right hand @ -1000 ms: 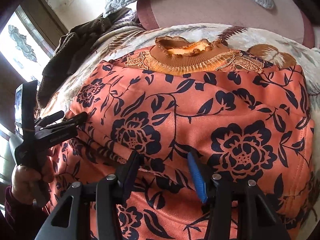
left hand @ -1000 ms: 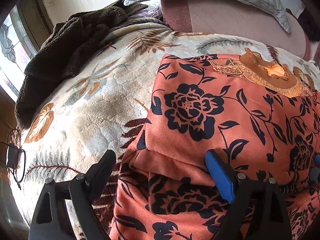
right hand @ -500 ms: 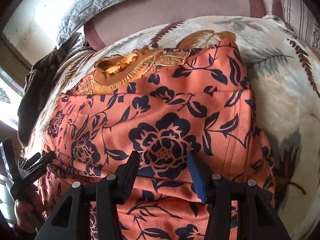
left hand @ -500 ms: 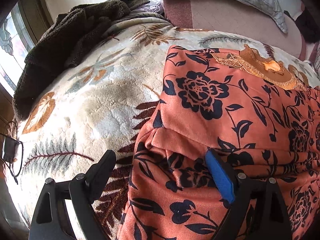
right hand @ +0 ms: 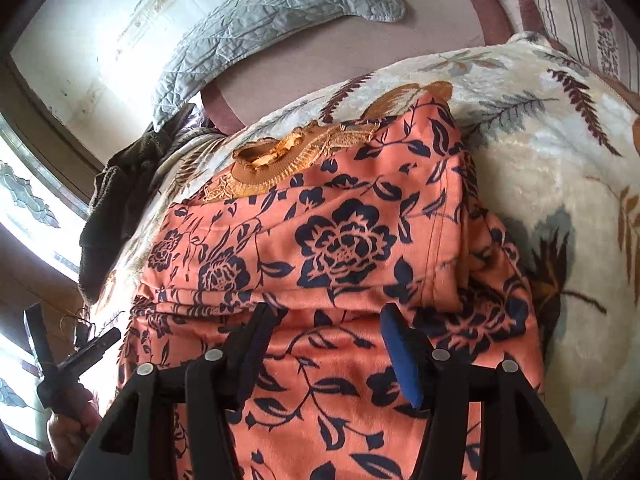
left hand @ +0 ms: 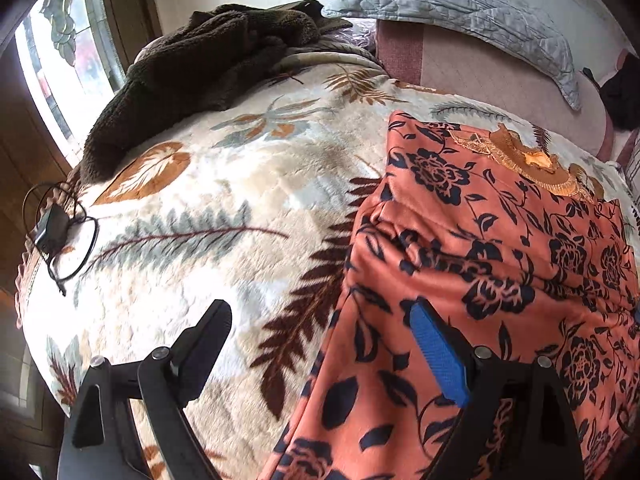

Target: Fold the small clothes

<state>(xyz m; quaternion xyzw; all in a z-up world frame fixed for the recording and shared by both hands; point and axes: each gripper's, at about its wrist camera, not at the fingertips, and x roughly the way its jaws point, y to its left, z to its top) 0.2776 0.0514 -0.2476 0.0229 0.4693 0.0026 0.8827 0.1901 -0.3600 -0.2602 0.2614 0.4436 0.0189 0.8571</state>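
An orange top with dark blue flowers and a tan knit collar (left hand: 536,160) lies on the bed, both sides folded inward (left hand: 500,248) (right hand: 340,240). My left gripper (left hand: 320,344) is open and empty, just above the garment's left folded edge, its blue finger (left hand: 436,356) over the cloth. My right gripper (right hand: 324,344) is open and empty, low over the garment's lower middle. The left gripper also shows at the left edge of the right wrist view (right hand: 72,356), held in a hand.
The bed has a cream blanket with leaf prints (left hand: 224,208). A dark brown fleece (left hand: 192,76) lies at the back left, a grey quilted pillow (left hand: 460,4) at the head. A black charger with cable (left hand: 56,232) lies near the left bed edge.
My left gripper has pulled back and to the left off the folded sleeve. My right gripper has shifted right and swung its view towards the garment's right side. Both stay open.
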